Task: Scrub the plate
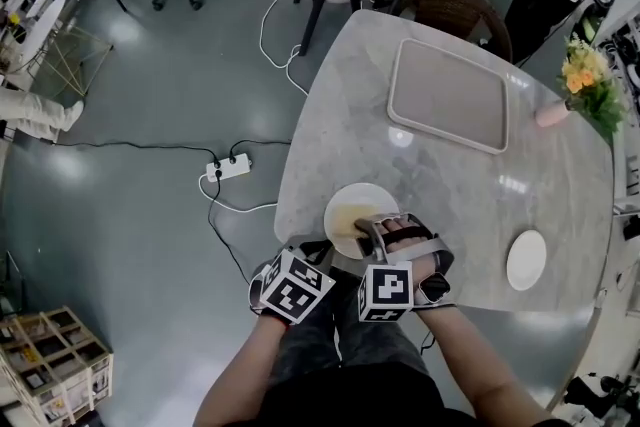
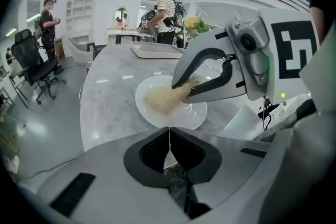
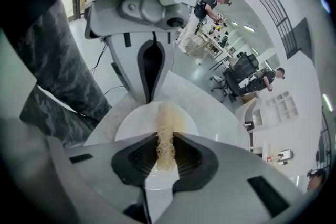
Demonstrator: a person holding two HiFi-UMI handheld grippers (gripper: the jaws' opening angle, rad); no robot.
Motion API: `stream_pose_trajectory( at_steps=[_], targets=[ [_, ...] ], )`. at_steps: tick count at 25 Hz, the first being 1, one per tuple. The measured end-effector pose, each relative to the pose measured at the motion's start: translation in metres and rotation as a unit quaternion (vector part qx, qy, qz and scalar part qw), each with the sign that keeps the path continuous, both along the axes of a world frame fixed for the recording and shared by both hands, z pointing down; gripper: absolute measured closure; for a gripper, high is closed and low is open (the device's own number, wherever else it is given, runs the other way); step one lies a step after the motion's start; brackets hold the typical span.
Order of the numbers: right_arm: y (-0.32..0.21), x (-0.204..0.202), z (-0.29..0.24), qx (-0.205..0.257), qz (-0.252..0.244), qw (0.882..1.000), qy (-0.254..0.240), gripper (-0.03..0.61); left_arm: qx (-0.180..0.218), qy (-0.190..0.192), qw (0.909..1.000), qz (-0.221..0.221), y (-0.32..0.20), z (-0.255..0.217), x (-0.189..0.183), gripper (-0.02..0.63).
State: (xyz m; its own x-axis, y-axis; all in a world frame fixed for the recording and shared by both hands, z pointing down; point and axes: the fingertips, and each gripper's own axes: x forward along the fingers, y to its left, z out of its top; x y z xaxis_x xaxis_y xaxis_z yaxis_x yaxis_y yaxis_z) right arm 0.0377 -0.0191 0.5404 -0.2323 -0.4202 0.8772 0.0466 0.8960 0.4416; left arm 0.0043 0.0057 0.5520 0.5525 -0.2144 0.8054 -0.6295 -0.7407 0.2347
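plate (image 1: pixel 372 195): lower centre, near table (image 1: pixel 450 175) edge | right gripper (image 3: pixel 166 140): clamped on fibre scrubber (image 3: pixel 167 117), long axis pointing up-frame across plate | left gripper (image 2: pixel 169 131): jaws together, empty, at plate's rim

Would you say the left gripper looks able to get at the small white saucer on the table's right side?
Probably not directly. The left gripper seems clamped on the rim of the plate, and the right gripper, shut on the scrubber, lies between it and the saucer.
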Motion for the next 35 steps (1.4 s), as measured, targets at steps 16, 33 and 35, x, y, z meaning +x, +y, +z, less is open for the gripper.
stream_pose_trajectory(
  at_steps=[16,33,35],
  targets=[
    [0.022,0.040,-0.002,-0.033,0.046,0.998,0.012,0.502,-0.006,0.004,1.0000,-0.003,0.001,0.002,-0.001,0.597],
    [0.006,-0.011,0.000,-0.026,-0.004,1.000,-0.015,0.502,-0.007,0.004,1.0000,-0.004,0.002,0.004,-0.002,0.598],
    [-0.004,-0.009,0.001,-0.016,-0.001,1.000,-0.012,0.502,-0.009,0.006,0.9999,-0.003,0.003,0.004,-0.001,0.597]
  ],
)
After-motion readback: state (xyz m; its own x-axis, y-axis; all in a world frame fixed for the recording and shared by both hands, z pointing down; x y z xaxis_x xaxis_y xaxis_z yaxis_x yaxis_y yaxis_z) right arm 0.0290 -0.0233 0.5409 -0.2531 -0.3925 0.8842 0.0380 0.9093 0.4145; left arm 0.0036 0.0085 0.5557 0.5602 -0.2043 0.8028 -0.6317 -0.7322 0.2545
